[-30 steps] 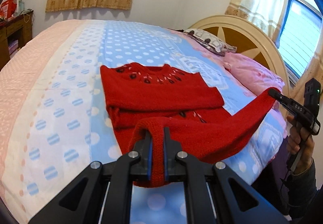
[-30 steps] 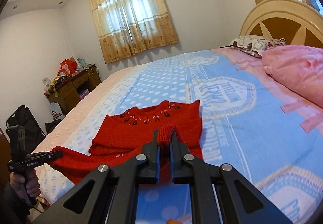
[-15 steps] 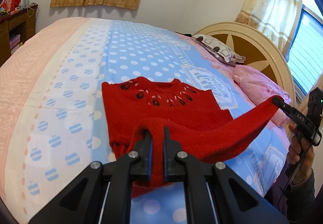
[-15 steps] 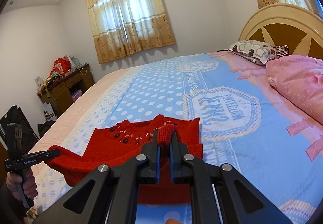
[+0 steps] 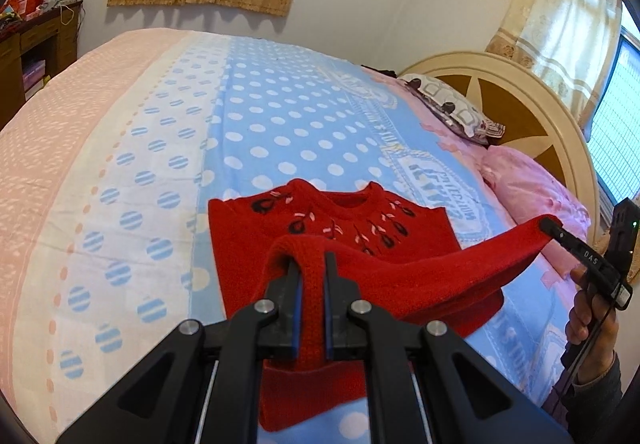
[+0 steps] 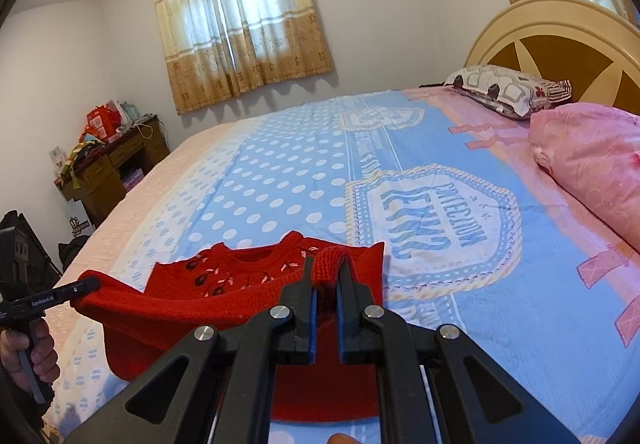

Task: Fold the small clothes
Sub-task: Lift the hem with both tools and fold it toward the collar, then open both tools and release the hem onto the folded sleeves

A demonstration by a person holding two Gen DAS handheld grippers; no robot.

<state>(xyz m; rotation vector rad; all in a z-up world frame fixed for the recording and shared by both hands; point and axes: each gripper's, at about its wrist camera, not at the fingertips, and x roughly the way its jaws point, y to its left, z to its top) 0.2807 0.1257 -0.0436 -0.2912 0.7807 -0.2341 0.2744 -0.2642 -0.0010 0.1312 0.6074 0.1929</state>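
A small red knitted sweater (image 5: 340, 240) with dark embroidered cherries at the collar lies on the blue dotted bedspread (image 5: 256, 124). Its lower edge is lifted and stretched between both grippers, held above the collar part. My left gripper (image 5: 312, 264) is shut on one corner of that ribbed hem. My right gripper (image 6: 325, 268) is shut on the other corner, and it shows at the right of the left wrist view (image 5: 554, 228). The left gripper appears at the left of the right wrist view (image 6: 86, 286). The sweater (image 6: 240, 272) sags between them.
A pink pillow (image 6: 592, 156) and a patterned pillow (image 6: 500, 88) lie by the cream headboard (image 6: 560, 28). A wooden desk (image 6: 108, 164) with clutter stands at the far wall. A person's hand (image 5: 592, 308) grips the right tool's handle.
Both grippers have carried the lifted hem forward over the sweater toward its collar. The flat part still showing beyond the hem has shrunk to the collar strip.
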